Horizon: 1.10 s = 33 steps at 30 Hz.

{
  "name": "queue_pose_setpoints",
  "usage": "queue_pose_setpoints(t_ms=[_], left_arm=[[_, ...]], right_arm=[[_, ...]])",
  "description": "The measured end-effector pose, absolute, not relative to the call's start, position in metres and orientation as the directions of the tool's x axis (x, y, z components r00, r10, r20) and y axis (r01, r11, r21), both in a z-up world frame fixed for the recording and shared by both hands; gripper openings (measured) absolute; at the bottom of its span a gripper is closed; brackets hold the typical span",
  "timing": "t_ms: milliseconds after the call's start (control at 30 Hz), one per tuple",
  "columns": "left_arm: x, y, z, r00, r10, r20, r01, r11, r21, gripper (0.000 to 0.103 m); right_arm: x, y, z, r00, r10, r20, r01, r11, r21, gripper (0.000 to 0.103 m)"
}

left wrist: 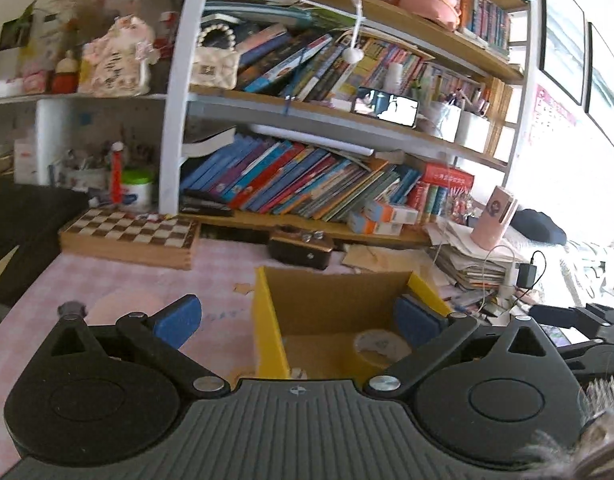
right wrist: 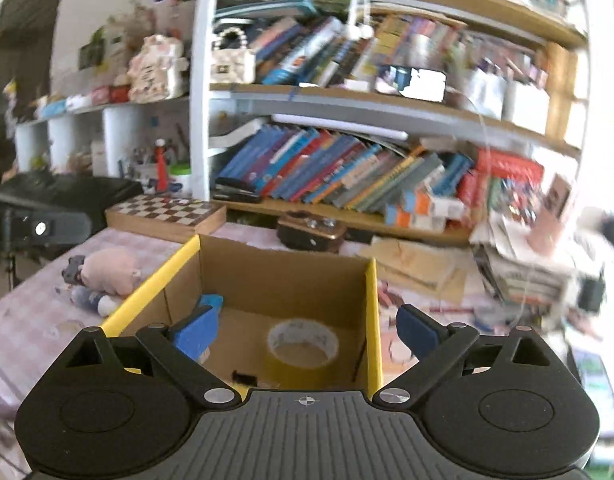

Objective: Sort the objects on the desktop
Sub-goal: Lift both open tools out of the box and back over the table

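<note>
Two views are looking along handheld tongs over a cluttered desk covered by a pink checked cloth (right wrist: 23, 320), with crowded bookshelves (left wrist: 307, 184) behind.

Toward the left edge of the desk, a pink plush pig (right wrist: 109, 270) is lying on its side, just beside a small dark toy (right wrist: 73, 268) and a bluish-white one (right wrist: 91, 300) — likely still waiting to be sorted. Behind them, at the back left, a wooden chessboard box (right wrist: 167, 216) is sitting against the shelf.

In the middle, an open cardboard box (right wrist: 283, 280) with yellow-edged flaps is standing upright as the collecting bin. A roll of yellow tape (right wrist: 303, 350) is lying flat on its floor, hole up, beside a small black item (right wrist: 245, 377) too small to identify.

The left gripper (left wrist: 297, 320) is hovering with its blue pads spread wide and nothing between them; the box's left yellow wall is standing inside the gap, and the tape is lying below, nearer its right pad. The right gripper (right wrist: 311, 330) is also standing wide open and empty — the tape is sitting almost centred between its pads, low inside the box, untouched.

At the right edge, a stack of papers (left wrist: 475, 264) is carrying a pink cup (left wrist: 493, 220).
</note>
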<state>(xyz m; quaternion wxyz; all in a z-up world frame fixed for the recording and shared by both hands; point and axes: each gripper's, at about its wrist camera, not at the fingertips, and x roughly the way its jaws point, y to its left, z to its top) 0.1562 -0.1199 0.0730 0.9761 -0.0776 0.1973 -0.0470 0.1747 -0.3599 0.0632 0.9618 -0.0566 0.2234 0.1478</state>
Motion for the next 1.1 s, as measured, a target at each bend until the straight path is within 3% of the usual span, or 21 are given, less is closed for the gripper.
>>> queue_pose_setpoints(t_ms=[533, 700, 1100], left_arm=[[0.085, -0.076, 0.023, 0.869, -0.142, -0.475, 0.093, 0.988, -0.124, 0.103], [0.073, -0.059, 0.010, 0.834, -0.077, -0.546, 0.032, 0.995, -0.092, 0.103], [0.048, -0.021, -0.003, 0.785, -0.148, -0.602, 0.099, 0.989, -0.113, 0.103]], right_arm=[[0.091, -0.311, 0.023, 0.846, 0.128, -0.517, -0.141, 0.990, 0.013, 0.098], [0.072, -0.290, 0.007, 0.807, 0.078, -0.586, -0.076, 0.997, 0.028, 0.098], [0.036, -0.250, -0.004, 0.766, 0.082, -0.638, -0.055, 0.997, 0.062, 0.098]])
